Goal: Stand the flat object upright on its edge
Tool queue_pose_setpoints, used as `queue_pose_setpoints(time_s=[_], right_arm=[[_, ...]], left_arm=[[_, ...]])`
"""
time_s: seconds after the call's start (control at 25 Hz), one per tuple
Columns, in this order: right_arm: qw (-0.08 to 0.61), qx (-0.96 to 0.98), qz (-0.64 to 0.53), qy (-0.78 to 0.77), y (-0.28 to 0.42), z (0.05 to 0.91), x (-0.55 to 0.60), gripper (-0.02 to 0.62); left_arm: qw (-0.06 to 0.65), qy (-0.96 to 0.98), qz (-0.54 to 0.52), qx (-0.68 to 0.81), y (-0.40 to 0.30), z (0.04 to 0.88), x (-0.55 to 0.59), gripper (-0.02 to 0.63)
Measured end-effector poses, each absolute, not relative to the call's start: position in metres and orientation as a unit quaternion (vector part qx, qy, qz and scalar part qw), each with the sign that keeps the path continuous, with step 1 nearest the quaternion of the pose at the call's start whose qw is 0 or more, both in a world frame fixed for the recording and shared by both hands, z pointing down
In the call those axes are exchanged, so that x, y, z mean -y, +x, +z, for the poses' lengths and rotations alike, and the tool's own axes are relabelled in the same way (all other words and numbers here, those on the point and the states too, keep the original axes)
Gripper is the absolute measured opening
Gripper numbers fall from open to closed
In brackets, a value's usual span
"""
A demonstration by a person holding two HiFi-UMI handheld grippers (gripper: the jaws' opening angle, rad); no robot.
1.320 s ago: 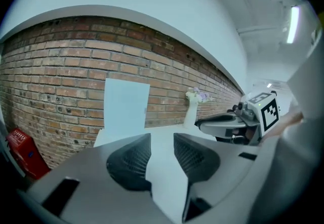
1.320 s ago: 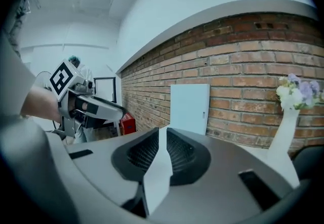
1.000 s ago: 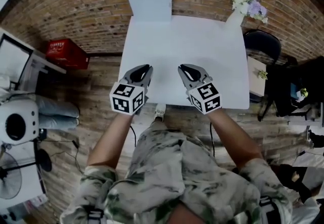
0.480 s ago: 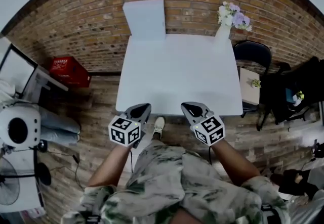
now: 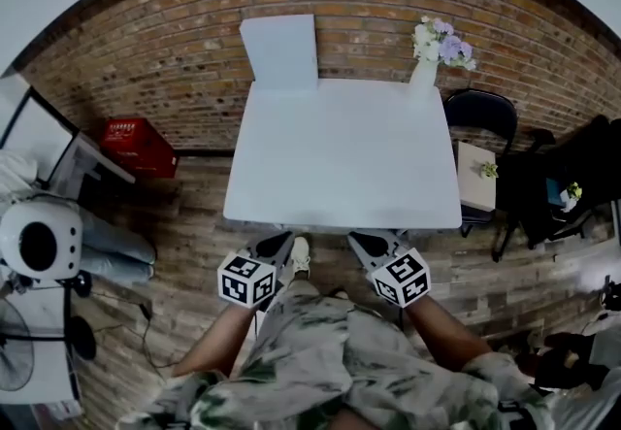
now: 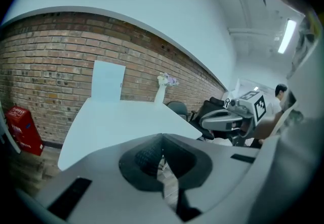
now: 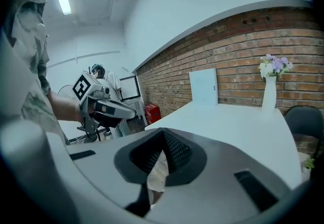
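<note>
Here's my white table (image 5: 340, 156), filling the middle of the head view, its top bare across the centre and down to the near edge at the lower middle of the frame. Up at the far edge, upper centre-left, a flat white board (image 5: 279, 51) stands on its edge with the brick wall (image 5: 369, 1) right behind it; I can't tell whether it leans on the bricks. Over at the upper right corner of the tabletop there's a slim white vase (image 5: 423, 74), upright, with pale and purple flowers (image 5: 443, 40) on top. Board and vase are well apart.
</note>
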State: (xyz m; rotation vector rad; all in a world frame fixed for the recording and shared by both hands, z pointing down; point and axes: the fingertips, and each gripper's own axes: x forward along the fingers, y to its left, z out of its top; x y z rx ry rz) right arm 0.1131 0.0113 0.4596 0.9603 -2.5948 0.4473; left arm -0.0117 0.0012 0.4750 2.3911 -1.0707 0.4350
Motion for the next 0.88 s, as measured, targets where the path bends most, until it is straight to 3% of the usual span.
queue_pose_setpoints(time_s=[0.88], right_arm=[[0.172, 0.922, 0.134, 0.319, 0.108, 0.461, -0.039, 0.021]], left_arm=[[0.248, 0.870, 0.146, 0.401, 0.000, 0.471, -0.022, 0.023]])
